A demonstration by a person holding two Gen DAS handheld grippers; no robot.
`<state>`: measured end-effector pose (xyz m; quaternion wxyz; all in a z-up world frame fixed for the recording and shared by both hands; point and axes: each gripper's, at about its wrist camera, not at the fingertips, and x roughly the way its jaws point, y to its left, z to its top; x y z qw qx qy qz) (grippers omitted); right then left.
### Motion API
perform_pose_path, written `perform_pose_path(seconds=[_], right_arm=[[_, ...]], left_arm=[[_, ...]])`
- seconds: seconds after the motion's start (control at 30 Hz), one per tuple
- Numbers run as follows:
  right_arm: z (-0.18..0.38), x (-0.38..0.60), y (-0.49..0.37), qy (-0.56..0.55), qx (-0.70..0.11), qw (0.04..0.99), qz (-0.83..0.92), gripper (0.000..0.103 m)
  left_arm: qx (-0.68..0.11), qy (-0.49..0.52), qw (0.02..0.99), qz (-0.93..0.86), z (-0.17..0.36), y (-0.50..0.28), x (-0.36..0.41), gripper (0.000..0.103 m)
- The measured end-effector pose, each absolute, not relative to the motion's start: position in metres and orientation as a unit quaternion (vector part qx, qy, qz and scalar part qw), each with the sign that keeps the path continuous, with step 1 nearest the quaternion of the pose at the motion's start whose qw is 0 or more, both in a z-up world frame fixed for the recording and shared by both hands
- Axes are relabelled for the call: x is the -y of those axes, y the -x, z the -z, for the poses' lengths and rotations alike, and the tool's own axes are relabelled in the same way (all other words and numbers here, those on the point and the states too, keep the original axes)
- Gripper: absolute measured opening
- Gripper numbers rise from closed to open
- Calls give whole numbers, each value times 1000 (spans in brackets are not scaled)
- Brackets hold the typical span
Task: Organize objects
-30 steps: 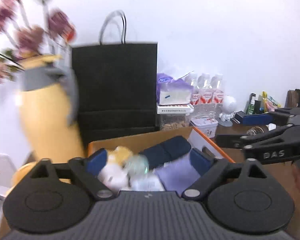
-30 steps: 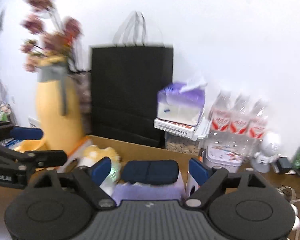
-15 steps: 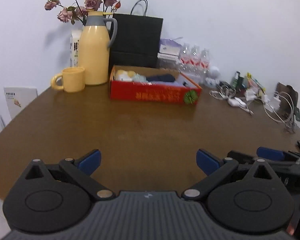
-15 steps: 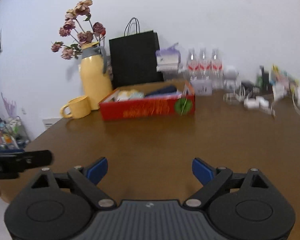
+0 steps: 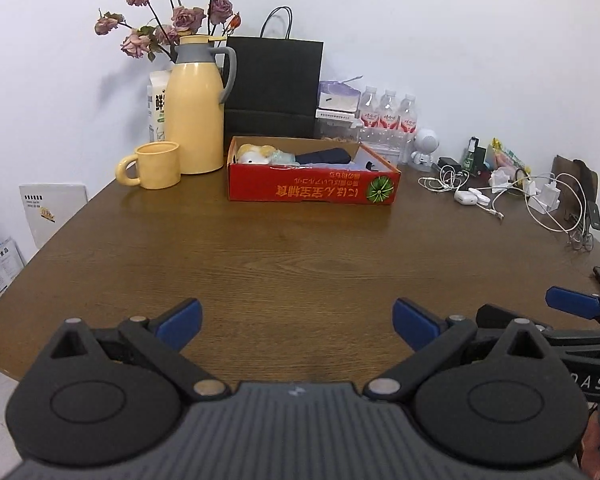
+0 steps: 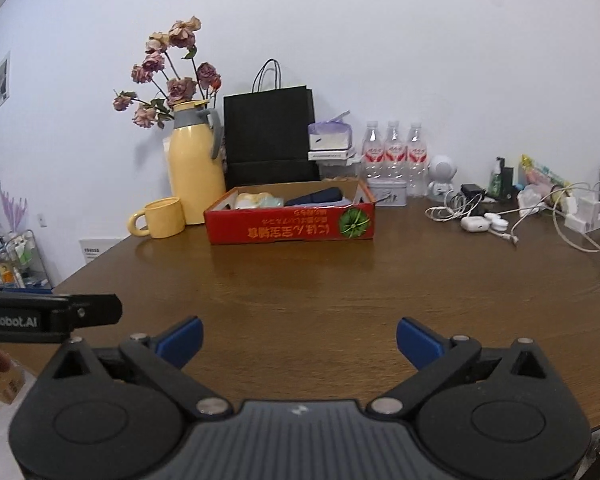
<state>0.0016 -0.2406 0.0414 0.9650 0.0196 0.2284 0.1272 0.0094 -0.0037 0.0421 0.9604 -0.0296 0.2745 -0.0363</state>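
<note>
A red cardboard box (image 5: pixel 312 191) (image 6: pixel 290 229) stands at the far side of the brown table (image 5: pixel 280 264). It holds a cream plush toy (image 5: pixel 254 153), a pale green item and a dark navy pouch (image 5: pixel 324 157) on something lilac. My left gripper (image 5: pixel 296 320) is open and empty, low over the table's near edge. My right gripper (image 6: pixel 298 340) is open and empty too, beside it on the right. Both are far from the box.
A yellow jug (image 5: pixel 196 108) with dried roses, a yellow mug (image 5: pixel 156 165) and a black paper bag (image 5: pixel 274 88) stand behind and left of the box. Water bottles (image 5: pixel 388 114), a white robot figure, chargers and cables (image 5: pixel 540 200) lie at the back right.
Both grippers have pulled back from right over the box to the near edge of the table. In the last half second they barely moved.
</note>
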Motion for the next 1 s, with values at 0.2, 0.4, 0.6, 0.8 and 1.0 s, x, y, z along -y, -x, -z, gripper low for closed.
perform_pose_path(seconds=[0.2, 0.4, 0.6, 0.8, 1.0], right_arm=[[-42, 243, 1, -24, -229, 966, -122, 103], [-37, 238, -1, -19, -243, 960, -138, 103], [-37, 236, 1, -12, -245, 960, -134, 103], [-36, 237, 1, -12, -248, 959, -135, 103], [-35, 241, -1, -16, -251, 960, -120, 103]], left_arm=[[-274, 24, 961, 34, -43, -7, 4, 103], [-277, 19, 960, 37, -42, -5, 7, 103], [-281, 23, 959, 40, -42, -6, 6, 103], [-281, 21, 959, 39, -43, -6, 6, 103], [-279, 13, 959, 43, -44, -6, 8, 103]])
